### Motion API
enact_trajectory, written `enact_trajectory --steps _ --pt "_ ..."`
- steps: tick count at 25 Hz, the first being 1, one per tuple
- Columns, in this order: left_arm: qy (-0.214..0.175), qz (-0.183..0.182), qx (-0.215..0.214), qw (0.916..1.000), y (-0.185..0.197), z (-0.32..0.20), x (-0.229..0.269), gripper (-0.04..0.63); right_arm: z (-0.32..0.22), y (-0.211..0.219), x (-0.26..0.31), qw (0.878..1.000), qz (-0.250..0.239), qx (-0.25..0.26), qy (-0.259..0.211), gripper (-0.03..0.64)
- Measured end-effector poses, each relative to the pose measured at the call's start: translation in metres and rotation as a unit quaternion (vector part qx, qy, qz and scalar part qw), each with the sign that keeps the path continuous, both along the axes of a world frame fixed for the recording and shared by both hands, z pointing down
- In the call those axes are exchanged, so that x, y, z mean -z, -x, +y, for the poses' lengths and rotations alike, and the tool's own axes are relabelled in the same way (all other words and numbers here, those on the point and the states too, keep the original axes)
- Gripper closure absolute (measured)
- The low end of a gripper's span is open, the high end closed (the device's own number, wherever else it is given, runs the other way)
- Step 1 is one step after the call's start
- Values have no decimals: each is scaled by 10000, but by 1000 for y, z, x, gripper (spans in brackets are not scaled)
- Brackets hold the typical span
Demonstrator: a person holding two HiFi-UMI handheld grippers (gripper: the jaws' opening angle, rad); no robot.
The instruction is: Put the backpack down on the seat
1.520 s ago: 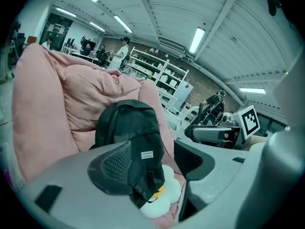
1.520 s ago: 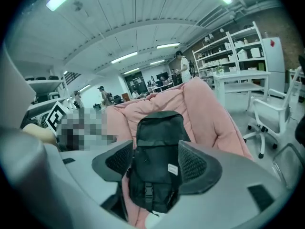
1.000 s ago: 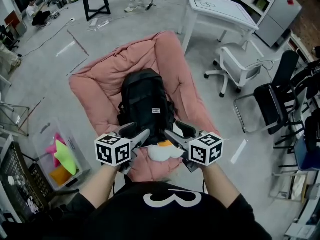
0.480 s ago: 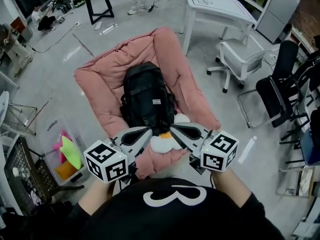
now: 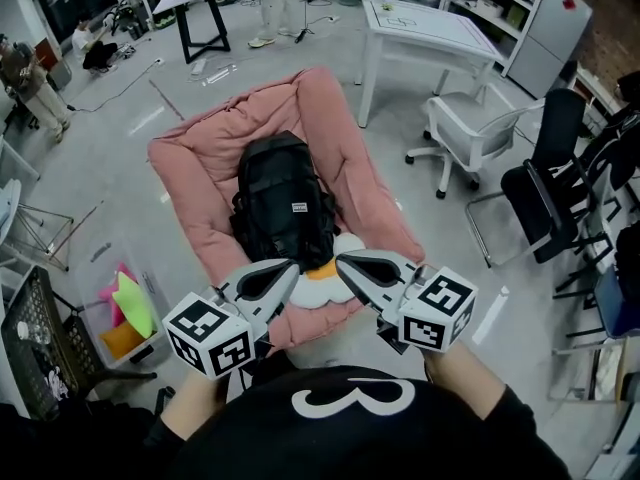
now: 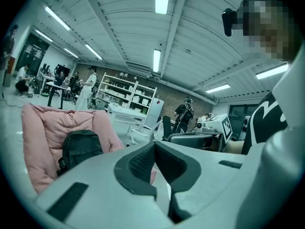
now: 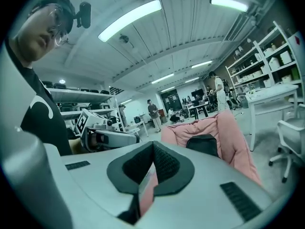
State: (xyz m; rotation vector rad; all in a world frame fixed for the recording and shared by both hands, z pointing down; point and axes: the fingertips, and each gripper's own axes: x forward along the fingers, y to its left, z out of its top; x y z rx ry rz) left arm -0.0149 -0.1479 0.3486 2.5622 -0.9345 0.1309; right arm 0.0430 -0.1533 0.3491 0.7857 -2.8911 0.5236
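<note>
The black backpack (image 5: pixel 283 203) lies on the pink padded seat (image 5: pixel 335 108), its top toward the far end; it also shows in the left gripper view (image 6: pixel 81 147) and the right gripper view (image 7: pixel 205 144). A white and orange plush toy (image 5: pixel 325 280) lies at the seat's near edge, just below the backpack. My left gripper (image 5: pixel 290 265) and right gripper (image 5: pixel 342 259) hover side by side over that near edge, tips pointing at the backpack and apart from it. Both are shut with nothing between the jaws.
A white table (image 5: pixel 425 23) and a white swivel chair (image 5: pixel 475 118) stand right of the seat, and black chairs (image 5: pixel 555 178) further right. A clear bin with colourful things (image 5: pixel 125 313) sits on the floor at the left. People stand at the far end of the room.
Both grippers went from open at the backpack's lower end to shut, and drew back toward the person. The backpack stays on the seat.
</note>
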Motion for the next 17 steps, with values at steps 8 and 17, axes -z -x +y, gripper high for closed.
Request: enact_trajectory --steps 8,17 --pt "-2 -112 62 9999 -28 22 0 589 21 -34 3 9999 -42 -92 -41 614" --pt "-105 -249 196 9994 -35 37 0 589 39 -53 -1 9999 25 -108 -107 614"
